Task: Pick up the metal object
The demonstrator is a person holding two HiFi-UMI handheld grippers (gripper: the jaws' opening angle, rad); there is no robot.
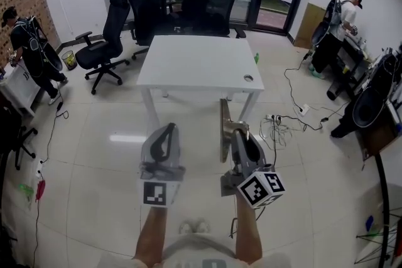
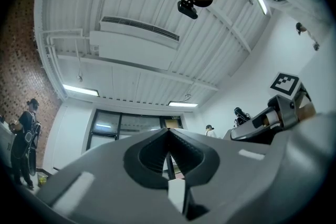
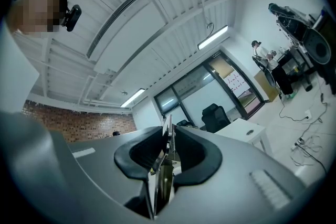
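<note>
The metal object (image 1: 223, 127) is a thin flat strip standing on end in front of the white table (image 1: 201, 63). My right gripper (image 1: 240, 133) is shut on its lower part. In the right gripper view the strip (image 3: 167, 162) sits edge-on between the two dark pads and sticks out past them. My left gripper (image 1: 166, 133) is held up beside it at the left, shut with nothing in it. Its jaws meet in the left gripper view (image 2: 169, 132), where the right gripper (image 2: 270, 119) shows at the right. Both grippers are raised above the tiled floor.
Black office chairs (image 1: 107, 34) stand left of and behind the table. Cables and a power strip (image 1: 284, 119) lie on the floor at the right. A person (image 1: 28, 50) stands at the left wall, another (image 1: 336, 25) at the right by benches with equipment.
</note>
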